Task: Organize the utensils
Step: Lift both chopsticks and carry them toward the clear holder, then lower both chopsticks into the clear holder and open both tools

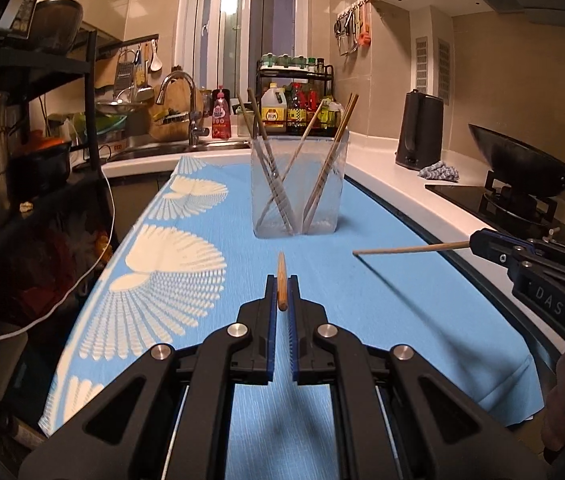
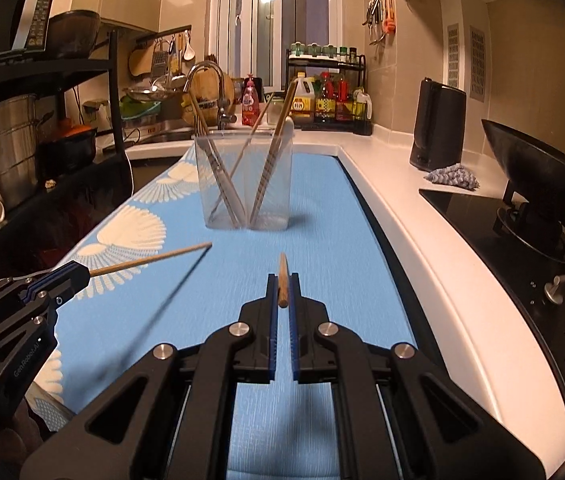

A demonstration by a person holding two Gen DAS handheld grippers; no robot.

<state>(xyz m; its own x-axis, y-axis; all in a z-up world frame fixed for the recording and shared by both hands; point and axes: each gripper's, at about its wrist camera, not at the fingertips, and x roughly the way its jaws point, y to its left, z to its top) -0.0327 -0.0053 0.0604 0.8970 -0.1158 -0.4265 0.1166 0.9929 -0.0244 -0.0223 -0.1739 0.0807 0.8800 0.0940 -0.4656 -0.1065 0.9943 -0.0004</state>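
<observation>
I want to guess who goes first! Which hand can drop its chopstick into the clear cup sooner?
Probably the left gripper: the clear cup sits nearly straight ahead of it, while it lies slightly leftward of the right gripper.

Blue cloth [image 1: 382, 300], white fan pattern; tan chopsticks [image 1: 410, 249]; clear holder [image 1: 300, 184].

We're looking forward from both wrist cams, tilted down along the desk [image 1: 362, 300], sharing the clear holder [image 1: 299, 188] ahead.
</observation>
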